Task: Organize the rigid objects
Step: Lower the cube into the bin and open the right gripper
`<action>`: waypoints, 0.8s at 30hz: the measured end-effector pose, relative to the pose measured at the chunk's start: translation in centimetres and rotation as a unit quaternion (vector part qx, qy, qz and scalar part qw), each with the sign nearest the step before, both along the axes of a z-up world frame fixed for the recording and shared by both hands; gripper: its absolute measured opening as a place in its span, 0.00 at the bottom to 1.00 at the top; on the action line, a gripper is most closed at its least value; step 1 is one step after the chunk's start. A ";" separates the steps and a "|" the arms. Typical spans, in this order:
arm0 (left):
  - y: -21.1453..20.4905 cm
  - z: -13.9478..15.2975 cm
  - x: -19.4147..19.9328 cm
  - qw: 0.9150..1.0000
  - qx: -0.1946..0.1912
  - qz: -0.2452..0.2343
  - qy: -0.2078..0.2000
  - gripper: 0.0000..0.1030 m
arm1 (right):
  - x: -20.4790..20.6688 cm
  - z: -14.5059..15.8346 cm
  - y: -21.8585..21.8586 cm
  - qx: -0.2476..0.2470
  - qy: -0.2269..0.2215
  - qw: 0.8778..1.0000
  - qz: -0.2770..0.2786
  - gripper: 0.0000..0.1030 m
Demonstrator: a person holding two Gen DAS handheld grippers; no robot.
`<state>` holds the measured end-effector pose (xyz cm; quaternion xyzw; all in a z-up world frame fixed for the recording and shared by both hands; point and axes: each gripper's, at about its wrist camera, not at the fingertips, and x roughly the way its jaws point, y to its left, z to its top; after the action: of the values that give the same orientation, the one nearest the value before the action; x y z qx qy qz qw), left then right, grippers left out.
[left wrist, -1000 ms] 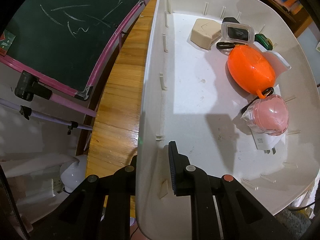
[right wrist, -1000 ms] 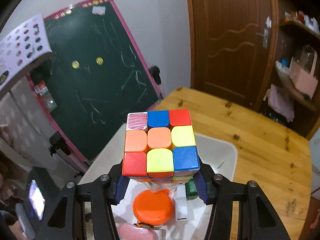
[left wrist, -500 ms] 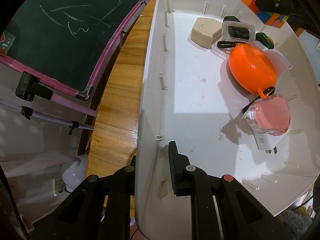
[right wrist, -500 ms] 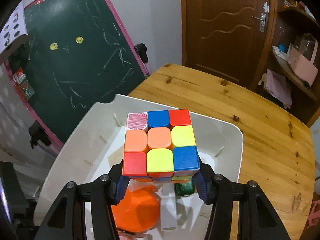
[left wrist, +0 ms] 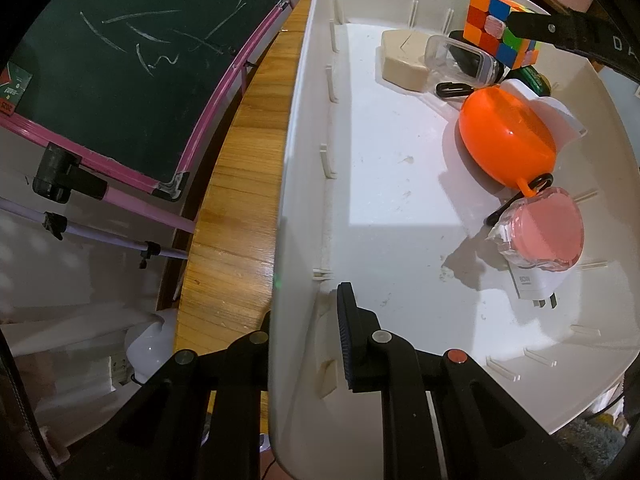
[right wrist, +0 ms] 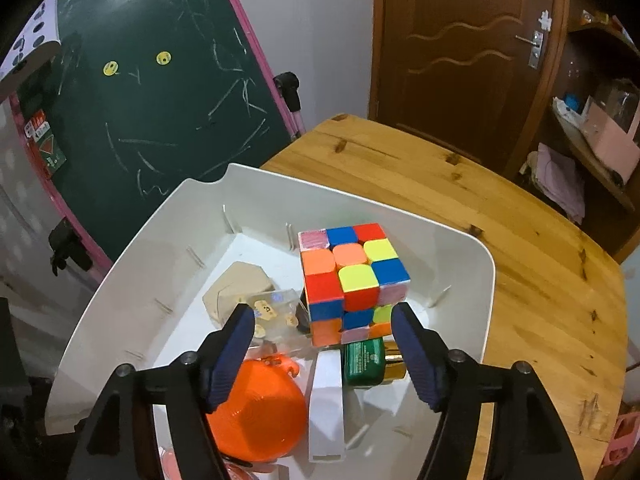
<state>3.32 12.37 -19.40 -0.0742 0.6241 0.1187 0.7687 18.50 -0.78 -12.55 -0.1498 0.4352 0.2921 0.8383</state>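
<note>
A colourful puzzle cube sits tilted in the far end of the white bin, resting on other items. My right gripper is open just behind it, fingers apart and clear of the cube. The cube also shows in the left wrist view beside the right gripper's finger. My left gripper is shut on the bin's near wall, one finger inside and one outside.
In the bin lie an orange round case, a pink lidded pot, a white charger, a beige block, a clear box and a green bottle. The bin stands on a wooden table. A chalkboard stands at left.
My right gripper moved down over the bin, opened and let go of the cube, which now rests tilted in the bin's far end. The left gripper has held still.
</note>
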 end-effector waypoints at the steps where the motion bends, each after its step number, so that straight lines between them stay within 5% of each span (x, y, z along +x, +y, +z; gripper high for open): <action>1: 0.0 0.0 0.0 1.000 0.000 0.000 0.000 0.16 | 0.2 -0.1 -0.1 0.000 0.005 1.000 -0.003 0.69; 9: 0.0 0.0 0.0 1.000 0.000 0.001 0.001 0.16 | 1.7 -0.6 -1.9 0.045 0.054 0.997 -0.038 0.69; 24: 0.4 0.3 -0.2 1.000 -0.008 0.005 -0.003 0.20 | 0.0 0.1 -0.5 0.014 0.009 1.000 -0.015 0.69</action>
<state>3.12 12.77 -19.10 -0.0840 0.6224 0.1173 0.7693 18.55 -1.31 -12.48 -0.1288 0.4413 0.2868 0.8405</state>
